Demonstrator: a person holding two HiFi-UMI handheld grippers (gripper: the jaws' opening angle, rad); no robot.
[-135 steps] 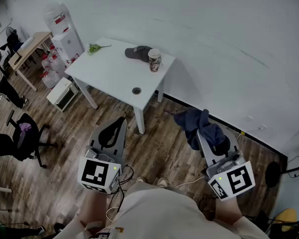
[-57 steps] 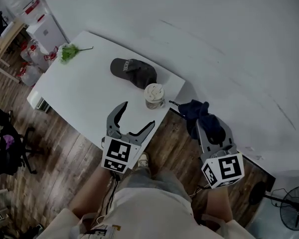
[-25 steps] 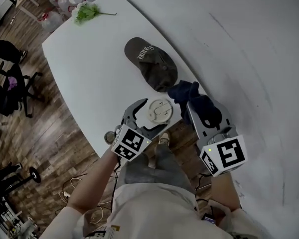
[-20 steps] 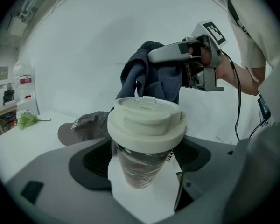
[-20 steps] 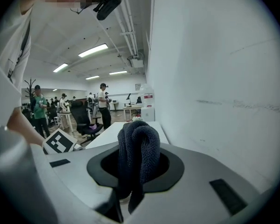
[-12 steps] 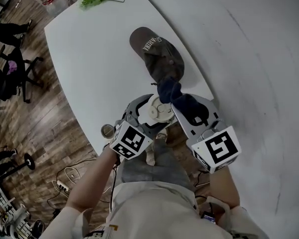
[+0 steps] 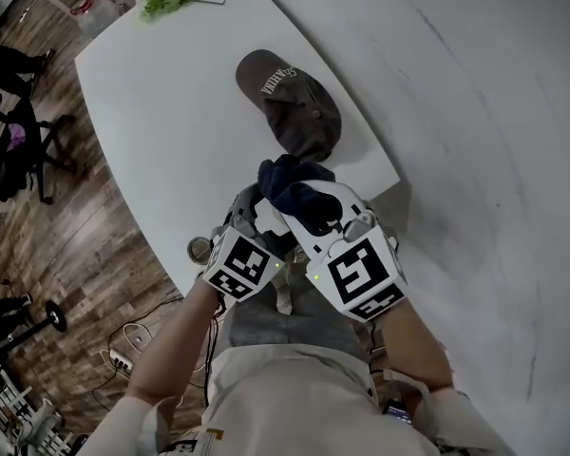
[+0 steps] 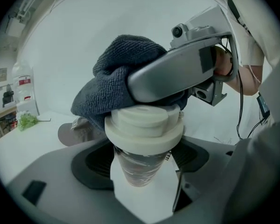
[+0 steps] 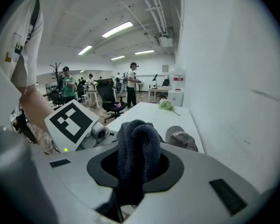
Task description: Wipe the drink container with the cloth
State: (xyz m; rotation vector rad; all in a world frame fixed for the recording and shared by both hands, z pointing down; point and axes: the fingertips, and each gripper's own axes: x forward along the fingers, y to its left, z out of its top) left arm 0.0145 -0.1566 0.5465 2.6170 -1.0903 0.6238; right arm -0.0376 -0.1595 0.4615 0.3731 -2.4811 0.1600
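Clamping a dark cloth, the right hand-held gripper presses it onto the drink container; the left hand-held gripper, jaws having just been closing, grips the cup's body.

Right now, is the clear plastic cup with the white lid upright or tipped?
Upright: the clear plastic cup stands vertical, white lid level on top, dark blue cloth over it.

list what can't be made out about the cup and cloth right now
Cup in head view: covered by cloth and right gripper.
Cup's print, left gripper view: too blurred to read.
Cup in right gripper view: hidden behind the cloth and gripper body.
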